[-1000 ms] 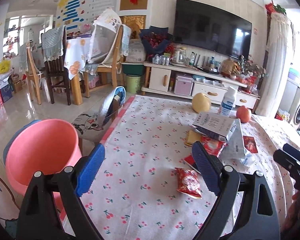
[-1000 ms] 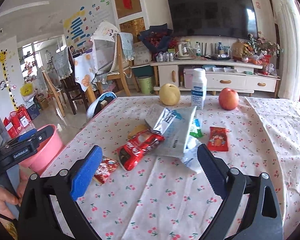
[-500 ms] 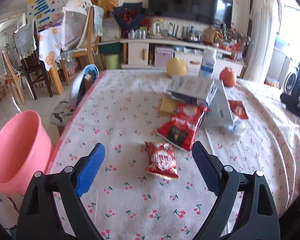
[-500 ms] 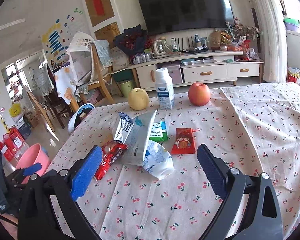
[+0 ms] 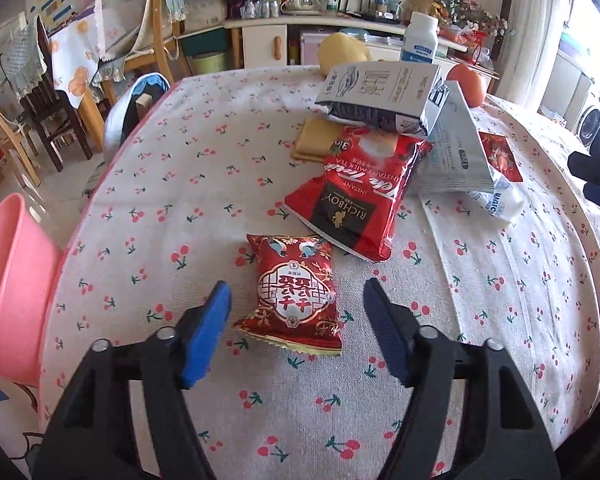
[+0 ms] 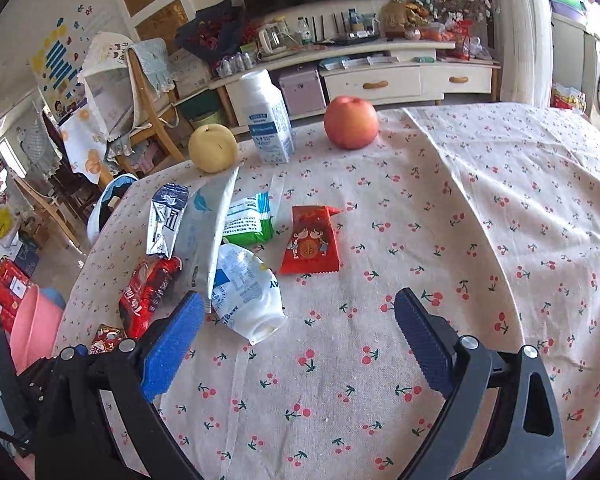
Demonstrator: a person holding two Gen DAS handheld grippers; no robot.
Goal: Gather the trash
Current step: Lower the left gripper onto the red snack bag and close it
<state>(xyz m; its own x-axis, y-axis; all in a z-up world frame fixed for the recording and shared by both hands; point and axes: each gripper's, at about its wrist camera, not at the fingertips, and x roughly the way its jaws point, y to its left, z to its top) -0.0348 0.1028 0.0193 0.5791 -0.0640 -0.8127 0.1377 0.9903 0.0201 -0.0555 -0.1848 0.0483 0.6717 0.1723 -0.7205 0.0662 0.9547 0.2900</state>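
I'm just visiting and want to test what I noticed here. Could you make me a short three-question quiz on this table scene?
1. True or false: the left tongs are already clamped on the small red snack packet.
2. Which stands between the yellow pear and the red apple? A) white bottle B) teapot C) cup
3. Fill in: the bin beside the table's edge is ____ in colour.

Key
1. False: their jaws stand open on either side of the packet.
2. A, the white bottle.
3. Pink: the pink bin.
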